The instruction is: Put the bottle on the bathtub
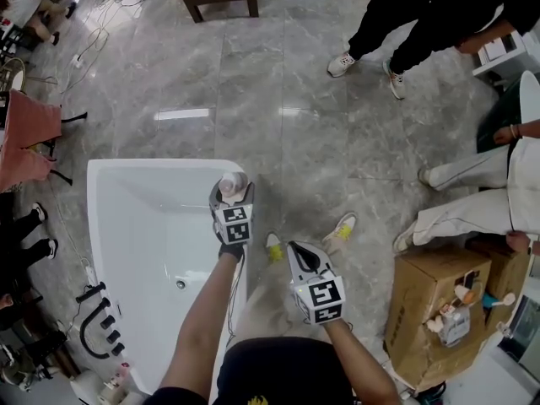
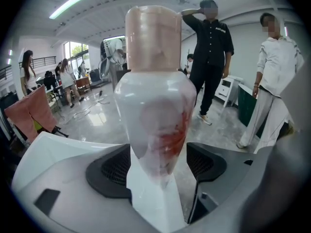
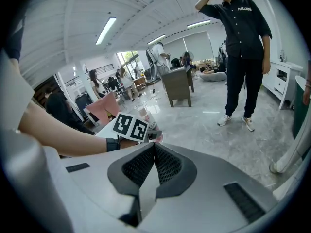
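One bottle [image 2: 155, 106] upright, cap [image 2: 153, 38] uppermost, clamped between left tongs [image 2: 158, 166] at bathtub [image 1: 126, 171] rim, right tongs [image 3: 154, 152] closed, empty

Left gripper [image 1: 232, 194] apparently hides most of bottle [image 1: 234, 180].

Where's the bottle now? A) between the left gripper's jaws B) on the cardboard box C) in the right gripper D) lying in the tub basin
A: the left gripper view shows the bottle between the jaws of the left gripper, at the rim of the bathtub; the right gripper has its jaws together on nothing.
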Motion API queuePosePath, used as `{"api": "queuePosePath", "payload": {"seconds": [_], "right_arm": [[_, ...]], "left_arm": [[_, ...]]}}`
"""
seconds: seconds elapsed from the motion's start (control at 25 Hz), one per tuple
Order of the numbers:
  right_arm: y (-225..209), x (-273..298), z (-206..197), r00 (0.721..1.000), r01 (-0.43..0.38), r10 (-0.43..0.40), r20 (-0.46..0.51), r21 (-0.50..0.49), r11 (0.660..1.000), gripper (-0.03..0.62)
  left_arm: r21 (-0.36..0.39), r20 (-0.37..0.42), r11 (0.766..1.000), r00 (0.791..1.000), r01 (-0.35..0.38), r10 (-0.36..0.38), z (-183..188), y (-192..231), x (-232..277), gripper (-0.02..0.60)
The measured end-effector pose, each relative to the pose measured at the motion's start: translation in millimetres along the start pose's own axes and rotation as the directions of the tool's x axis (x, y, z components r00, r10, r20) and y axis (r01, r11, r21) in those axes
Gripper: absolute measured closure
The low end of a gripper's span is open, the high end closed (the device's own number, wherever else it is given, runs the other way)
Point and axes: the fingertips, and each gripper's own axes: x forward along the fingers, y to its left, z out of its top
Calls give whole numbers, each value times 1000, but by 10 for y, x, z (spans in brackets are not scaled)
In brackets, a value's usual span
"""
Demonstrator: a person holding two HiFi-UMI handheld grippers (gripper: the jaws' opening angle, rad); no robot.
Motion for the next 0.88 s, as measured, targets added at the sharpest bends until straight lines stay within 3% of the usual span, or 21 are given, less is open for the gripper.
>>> {"api": "queuePosePath", "payload": {"seconds": [0.88], "right_arm": [[31,-63,-43,1000,5,-5,6,10,1000,595]], "left_arm": [[29,22,1000,1000,7,-8,60,-20,-129,213]]}}
